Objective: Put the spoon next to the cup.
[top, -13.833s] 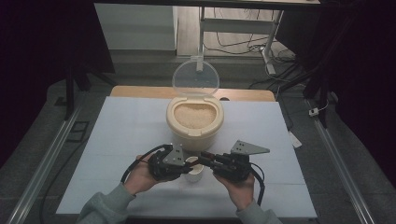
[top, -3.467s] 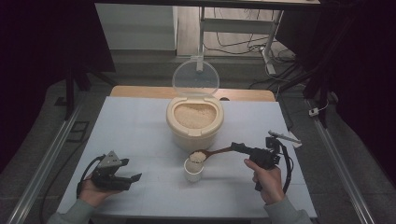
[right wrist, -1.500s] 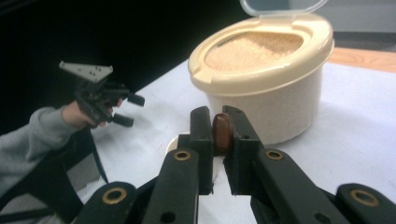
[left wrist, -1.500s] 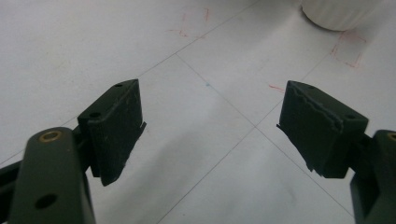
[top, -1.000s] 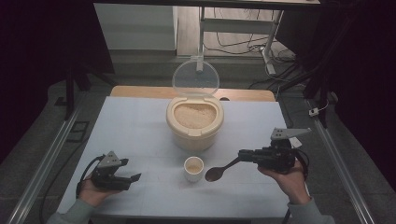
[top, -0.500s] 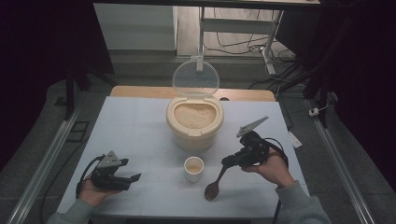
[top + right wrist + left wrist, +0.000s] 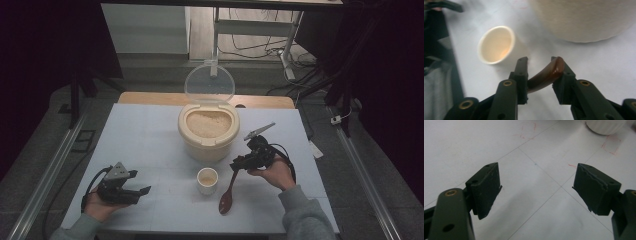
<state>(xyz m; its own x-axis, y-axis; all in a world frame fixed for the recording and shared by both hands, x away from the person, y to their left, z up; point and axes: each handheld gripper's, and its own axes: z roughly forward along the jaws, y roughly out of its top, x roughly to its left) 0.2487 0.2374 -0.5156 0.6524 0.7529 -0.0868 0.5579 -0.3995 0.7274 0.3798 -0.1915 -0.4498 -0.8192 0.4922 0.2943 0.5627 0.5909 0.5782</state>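
White table (image 7: pixel 150 130), dark room beyond. Near edge: the left gripper (image 7: pixel 131 192) rests low, jaws spread wide, empty. The spoon (image 7: pixel 227 197) lies bowl-down beside the cup (image 7: pixel 207 180); its handle sits between the right gripper's (image 7: pixel 239 164) part-open jaws, touching one. Farther back: the rice container (image 7: pixel 208 131), lid (image 7: pixel 209 82) raised.

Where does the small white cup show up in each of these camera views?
High view: the cup stands centre-bottom, before the rice container.
Left gripper view: likely the white base at the top right edge.
Right gripper view: upper left.
Shared landmark: the white table.
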